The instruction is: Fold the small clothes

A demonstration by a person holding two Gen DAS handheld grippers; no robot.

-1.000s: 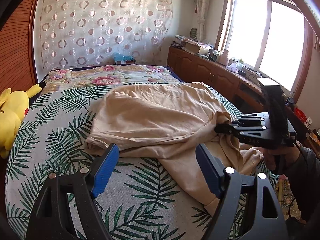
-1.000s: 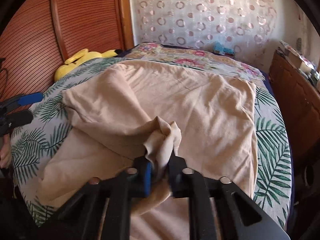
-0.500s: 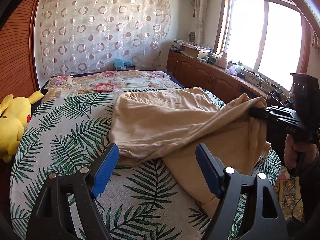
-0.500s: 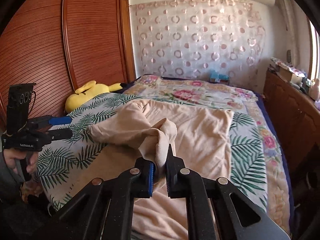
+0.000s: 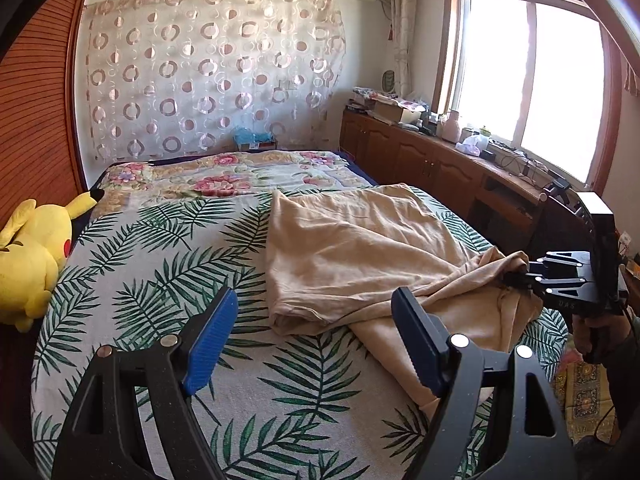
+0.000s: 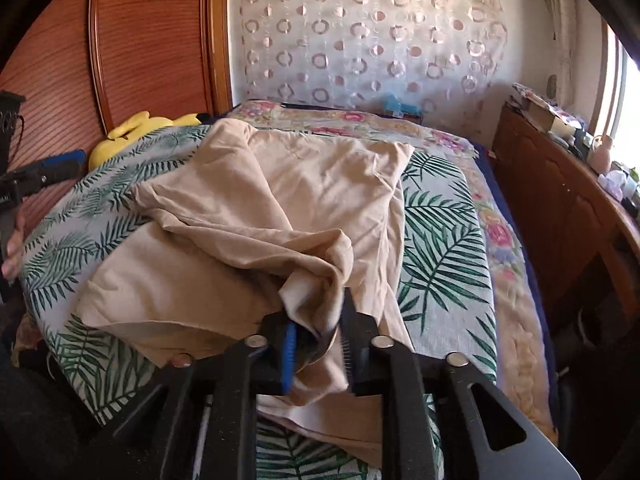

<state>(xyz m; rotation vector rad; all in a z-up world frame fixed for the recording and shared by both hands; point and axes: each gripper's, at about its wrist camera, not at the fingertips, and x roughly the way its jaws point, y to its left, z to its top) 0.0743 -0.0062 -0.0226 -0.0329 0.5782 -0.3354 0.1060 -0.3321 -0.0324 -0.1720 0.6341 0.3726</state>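
Right gripper [image 6: 316,344] pinching a bunched corner of the beige garment [image 5: 360,248], blue pads close on the cloth. Left gripper [image 5: 312,340] spread wide, holding nothing, hovering over the leaf-print bedspread [image 5: 152,264] just short of the garment's near hem. Best kept taut, drawn low and level, laid flat across the rest; free gripper to pin the far, rumpled edge.
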